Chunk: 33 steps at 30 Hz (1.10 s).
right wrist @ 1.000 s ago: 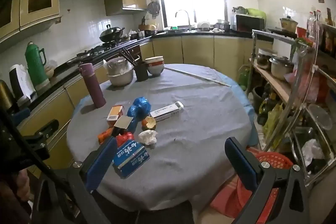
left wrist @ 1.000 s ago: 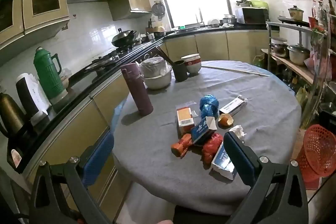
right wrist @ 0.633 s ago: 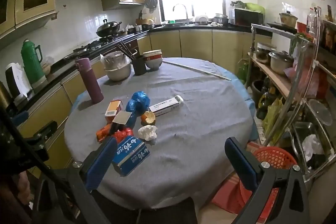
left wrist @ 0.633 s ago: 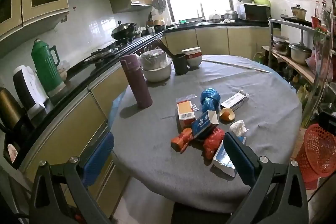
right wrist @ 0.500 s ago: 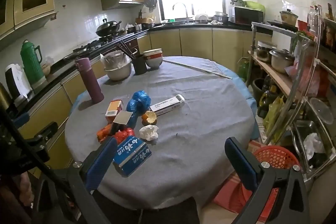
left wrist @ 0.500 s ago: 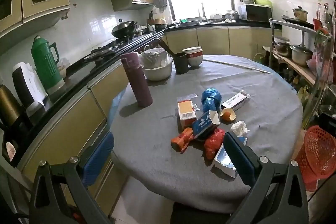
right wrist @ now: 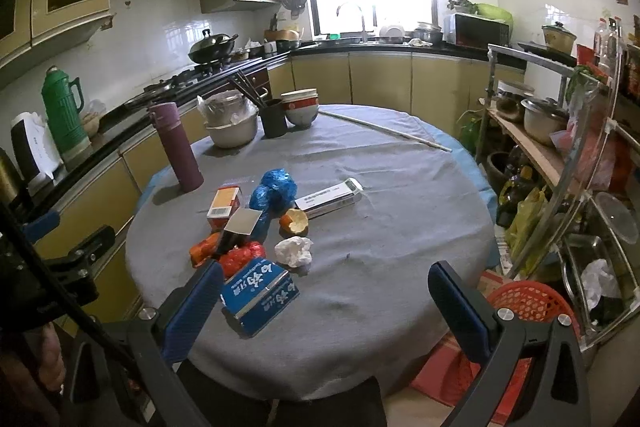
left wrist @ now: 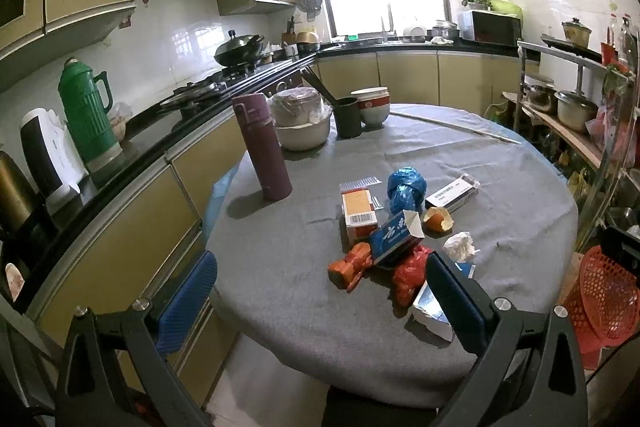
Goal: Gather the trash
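Left gripper (left wrist: 320, 307) wide open and empty, right gripper (right wrist: 326, 307) likewise, trash pile (right wrist: 256, 227) on table (right wrist: 400, 227), red basket (right wrist: 528, 301) beside it

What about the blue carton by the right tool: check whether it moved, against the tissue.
No. The blue carton sits in the same spot beside the crumpled tissue, near the front edge of the table, as a second ago.

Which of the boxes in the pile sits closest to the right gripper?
The blue box with white lettering, lying at the near edge of the pile beside the right gripper. The orange box and long white box lie farther back.
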Motion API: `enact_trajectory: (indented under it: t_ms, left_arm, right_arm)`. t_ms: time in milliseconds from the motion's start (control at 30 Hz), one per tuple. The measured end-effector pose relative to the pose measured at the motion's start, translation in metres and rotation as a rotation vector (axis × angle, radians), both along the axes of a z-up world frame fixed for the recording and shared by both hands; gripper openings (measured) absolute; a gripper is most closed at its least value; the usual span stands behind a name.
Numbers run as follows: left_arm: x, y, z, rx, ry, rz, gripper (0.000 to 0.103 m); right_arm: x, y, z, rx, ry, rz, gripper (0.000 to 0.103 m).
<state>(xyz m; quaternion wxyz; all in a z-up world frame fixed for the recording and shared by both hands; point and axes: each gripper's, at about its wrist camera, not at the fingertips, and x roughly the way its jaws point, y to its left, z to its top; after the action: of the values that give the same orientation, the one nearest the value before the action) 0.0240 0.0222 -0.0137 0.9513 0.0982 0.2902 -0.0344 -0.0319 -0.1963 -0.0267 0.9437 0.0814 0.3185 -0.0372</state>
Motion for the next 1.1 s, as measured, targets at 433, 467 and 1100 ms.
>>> enact_trajectory:
  t_ms: [433,467,1100]
  left_arm:
    - [-0.003,0.003,-0.002,-0.012,-0.008,0.002,0.103]
    - [-0.003,0.003,-0.001,-0.013,-0.009,0.002,0.103]
    - [-0.029,-0.003,0.003,-0.009,-0.035,-0.008,0.103]
  right_arm:
    - [-0.005,0.002,0.0,0.011,-0.005,-0.006,0.103]
    - [-0.006,0.002,0.0,0.013,-0.007,-0.007,0.103]
    - [-0.034,-0.009,0.001,0.087,-0.021,-0.053,0.103]
